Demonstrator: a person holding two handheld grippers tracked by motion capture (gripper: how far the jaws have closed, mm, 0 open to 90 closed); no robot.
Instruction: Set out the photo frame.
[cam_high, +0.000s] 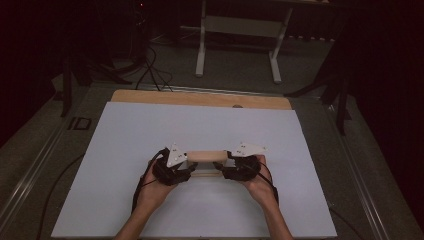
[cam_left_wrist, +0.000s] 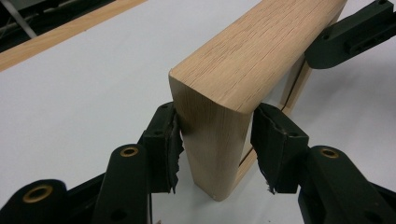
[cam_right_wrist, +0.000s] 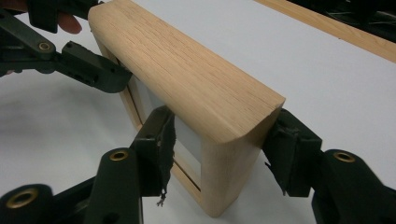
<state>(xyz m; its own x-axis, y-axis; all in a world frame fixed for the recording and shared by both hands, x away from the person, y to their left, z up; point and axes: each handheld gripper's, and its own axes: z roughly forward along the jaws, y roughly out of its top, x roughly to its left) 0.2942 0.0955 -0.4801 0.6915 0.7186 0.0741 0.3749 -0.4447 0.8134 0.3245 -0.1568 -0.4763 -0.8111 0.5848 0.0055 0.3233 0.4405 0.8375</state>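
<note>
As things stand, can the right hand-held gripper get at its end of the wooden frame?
Probably yes: the right hand-held gripper already straddles that end of the wooden frame, one pad on each side, nothing between. Whether the pads press yet is unclear.

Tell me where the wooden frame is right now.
In the high view the wooden frame stands upright on the white board, near its middle, between the left gripper and the right gripper, one at each end.

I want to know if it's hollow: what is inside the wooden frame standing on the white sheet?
The wooden frame is open through the middle: the white sheet shows through the opening, edged by a thin inner strip. Its top rail hides most of the opening.
</note>
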